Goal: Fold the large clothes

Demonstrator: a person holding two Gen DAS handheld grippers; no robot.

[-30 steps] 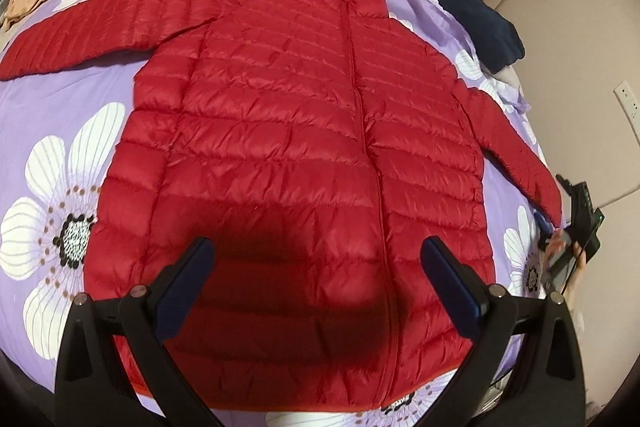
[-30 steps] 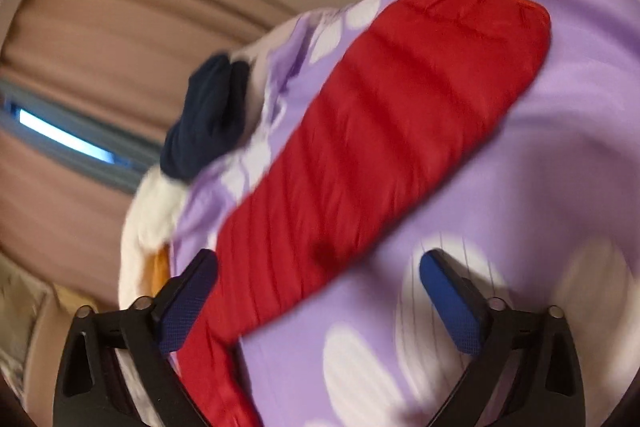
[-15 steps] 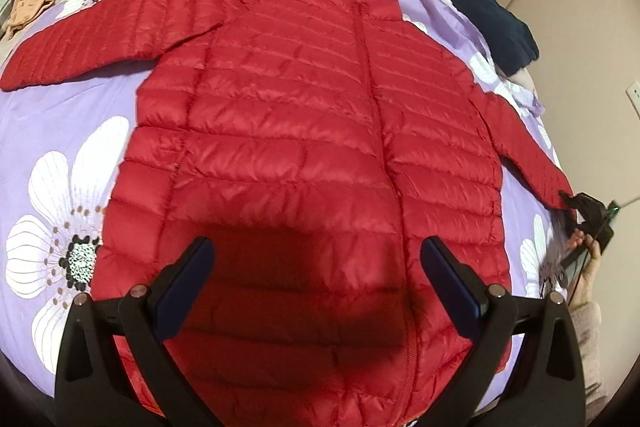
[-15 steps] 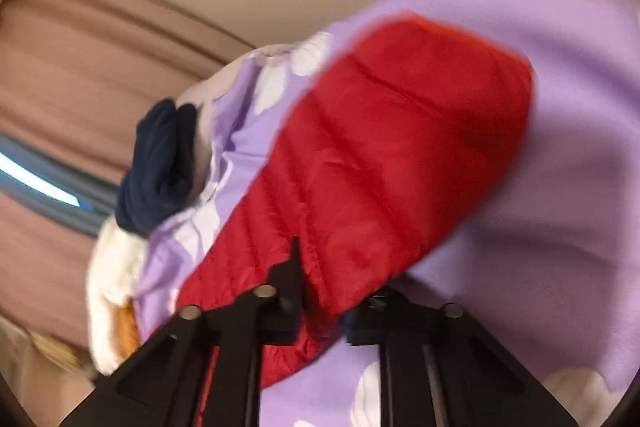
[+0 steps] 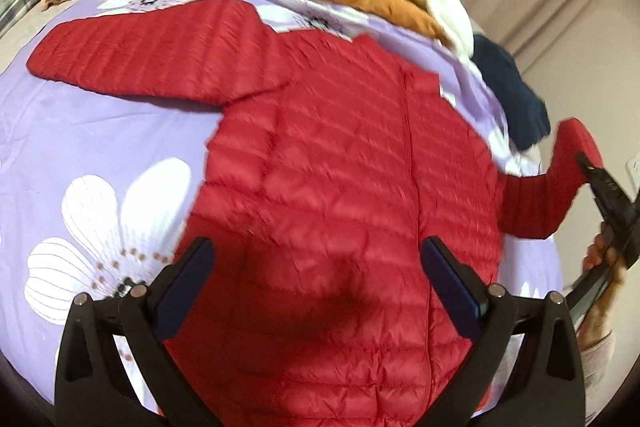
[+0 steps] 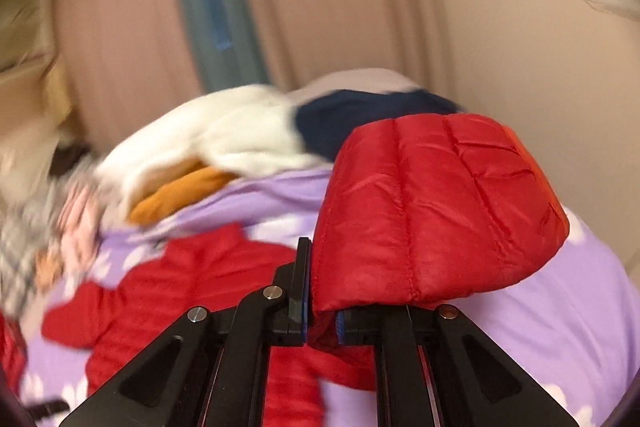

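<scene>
Red jacket (image 5: 340, 187) lies flat on the purple sheet (image 5: 80, 147); my right gripper (image 6: 320, 323) pinches its sleeve cuff (image 6: 436, 211) above it. Left gripper (image 5: 316, 283) hovers open over the hem. That slick cuff may slip free mid-fold.

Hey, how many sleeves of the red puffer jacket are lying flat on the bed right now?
1. The flat sleeve stretches out to the left on the purple bedspread. The other sleeve is lifted, its cuff pinched in the right gripper.
</scene>
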